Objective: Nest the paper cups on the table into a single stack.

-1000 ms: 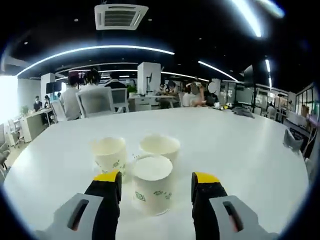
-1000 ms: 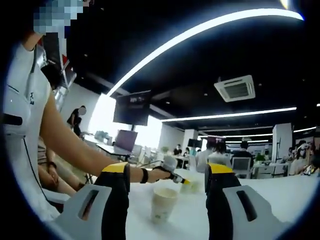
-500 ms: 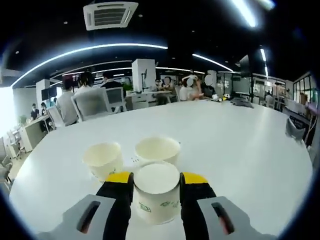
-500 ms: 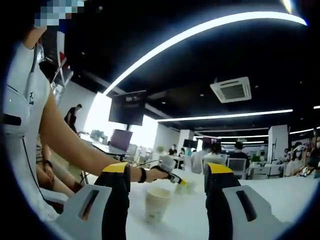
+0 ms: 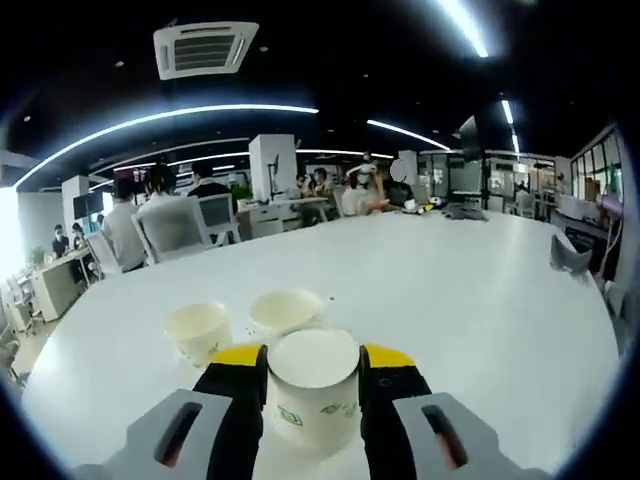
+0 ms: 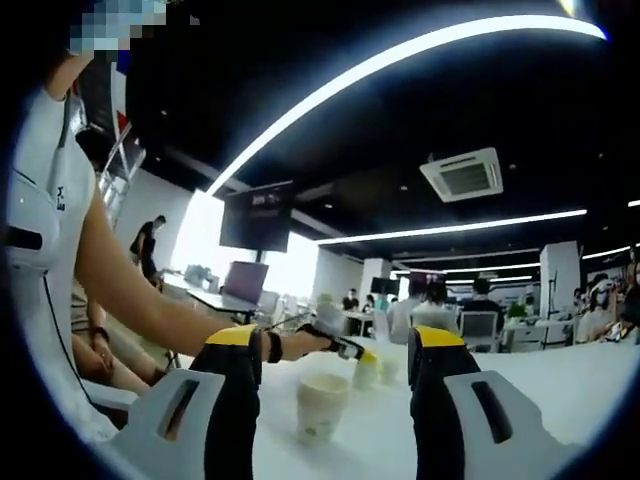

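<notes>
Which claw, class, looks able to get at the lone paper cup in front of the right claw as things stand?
Probably the right claw: its jaws stand open with the lone cup ahead between them on the white table, nothing in between. The left claw is shut on another cup.

The paper cups are off-white with a small green printed motif. The surface is plain white. Each gripper is grey and black with yellow tips. The ceiling is black.
</notes>
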